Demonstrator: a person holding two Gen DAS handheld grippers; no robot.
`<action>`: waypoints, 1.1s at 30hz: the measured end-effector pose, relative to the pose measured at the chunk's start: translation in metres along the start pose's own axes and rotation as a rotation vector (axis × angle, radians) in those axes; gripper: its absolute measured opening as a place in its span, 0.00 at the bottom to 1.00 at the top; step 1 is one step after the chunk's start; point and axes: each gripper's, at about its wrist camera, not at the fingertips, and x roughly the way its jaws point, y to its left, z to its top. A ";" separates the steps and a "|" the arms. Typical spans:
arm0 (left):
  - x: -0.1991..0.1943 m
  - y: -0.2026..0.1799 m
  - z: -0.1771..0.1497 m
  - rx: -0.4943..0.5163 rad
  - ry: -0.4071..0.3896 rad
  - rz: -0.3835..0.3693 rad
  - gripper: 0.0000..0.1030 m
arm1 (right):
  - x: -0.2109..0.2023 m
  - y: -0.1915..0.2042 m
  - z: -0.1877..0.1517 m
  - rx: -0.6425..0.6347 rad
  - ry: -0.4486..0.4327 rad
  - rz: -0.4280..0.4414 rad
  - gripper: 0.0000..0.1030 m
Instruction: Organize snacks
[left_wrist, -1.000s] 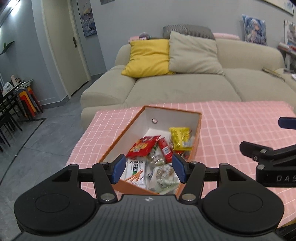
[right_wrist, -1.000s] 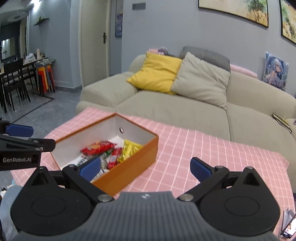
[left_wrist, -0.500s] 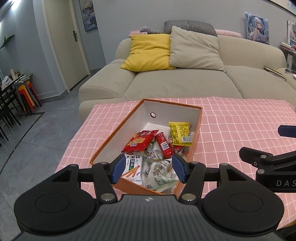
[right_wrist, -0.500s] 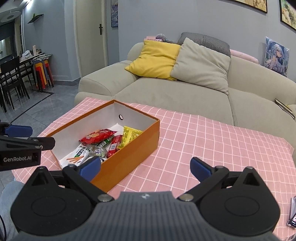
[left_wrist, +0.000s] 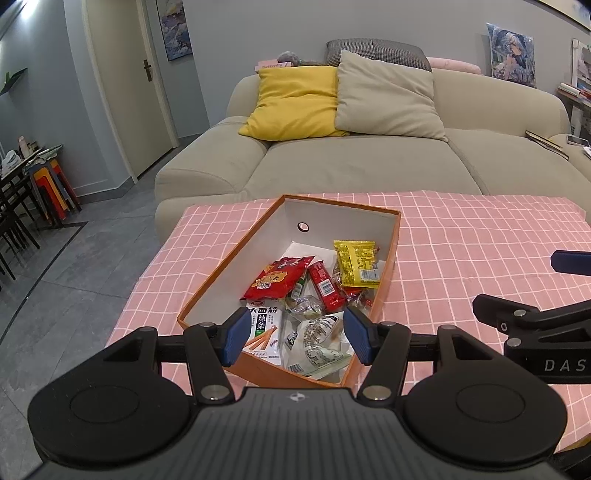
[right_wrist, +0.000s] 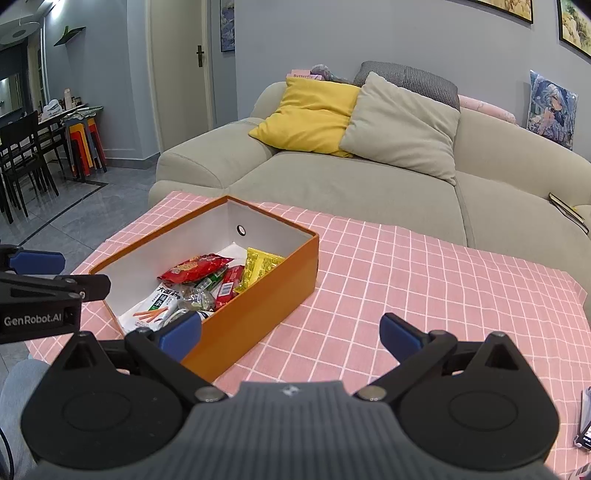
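We hold both grippers over the near edge of the pink checked cloth (right_wrist: 406, 266), angled down toward the orange box (right_wrist: 258, 291). The box lies on the cloth's left part, its long axis running from us toward the sofa (left_wrist: 369, 173), one short end nearest us. Snack packets (left_wrist: 314, 295) fill its near half; the far half shows bare white floor. Right of the box the cloth lies open. The left gripper (left_wrist: 297, 334) hovers at the box's near end, jaws spread, gripping nothing. The right gripper (right_wrist: 291, 332) hangs beside the box's right wall, jaws wide apart, empty.
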 end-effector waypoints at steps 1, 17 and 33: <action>0.000 0.000 0.000 0.000 0.001 0.001 0.66 | 0.000 0.000 0.000 -0.001 0.001 0.000 0.96; -0.001 0.000 0.000 0.002 0.001 0.001 0.66 | -0.001 0.002 -0.001 -0.006 0.006 -0.001 0.96; -0.002 0.003 0.002 0.008 0.000 0.009 0.66 | -0.002 0.002 -0.002 -0.006 0.008 0.002 0.96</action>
